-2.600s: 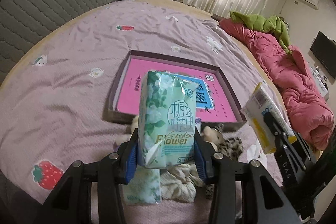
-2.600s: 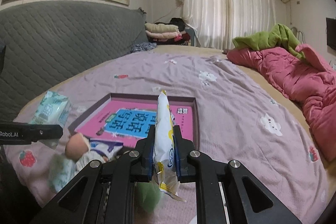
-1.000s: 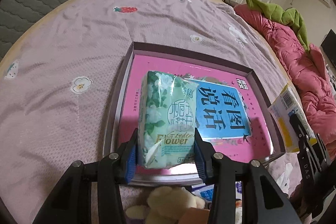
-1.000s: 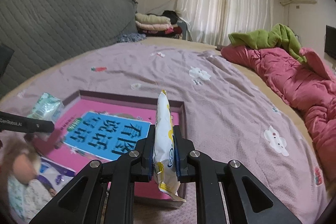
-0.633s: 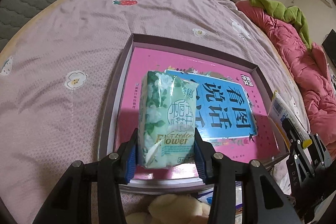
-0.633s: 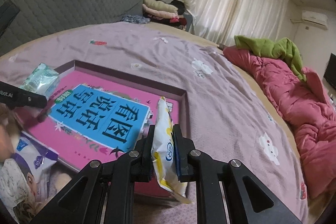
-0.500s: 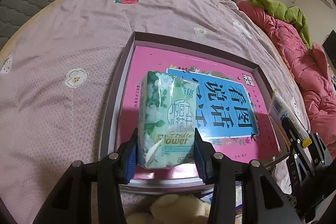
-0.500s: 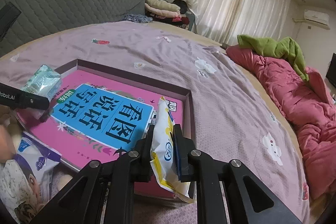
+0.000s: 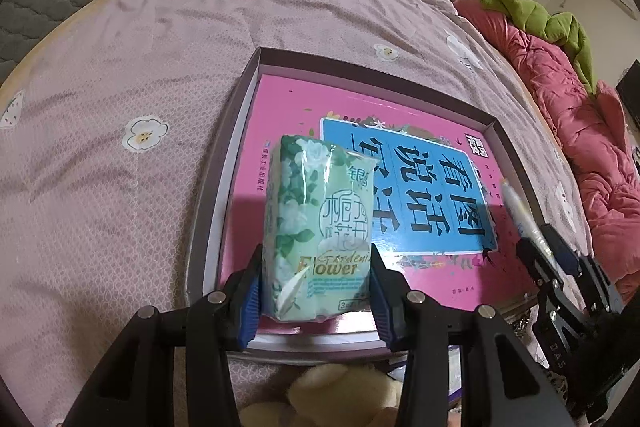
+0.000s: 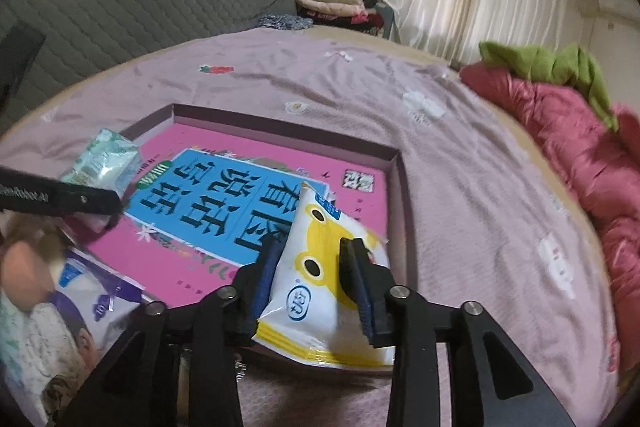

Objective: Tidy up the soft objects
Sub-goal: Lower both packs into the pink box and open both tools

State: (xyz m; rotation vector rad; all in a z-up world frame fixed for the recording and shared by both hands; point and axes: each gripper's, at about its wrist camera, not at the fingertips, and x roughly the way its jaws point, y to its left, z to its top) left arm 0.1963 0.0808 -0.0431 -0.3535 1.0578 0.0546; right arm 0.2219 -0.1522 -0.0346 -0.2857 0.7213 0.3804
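Yellow bear-face wipes pack (image 10: 320,291), edge-on from the left wrist, lies between just-parted right fingers (image 10: 358,279); left fingers (image 9: 250,301) clamp tissues (image 9: 320,239).

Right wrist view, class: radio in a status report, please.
Right gripper jaws just opened, yellow-and-white bear packet loose between them, over shallow pink-lined box. Left gripper shut on green floral tissue pack. Nothing blocking.

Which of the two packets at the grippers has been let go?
The yellow-and-white bear packet: the right hand-held gripper has just been opening around it. The green tissue pack is clamped.
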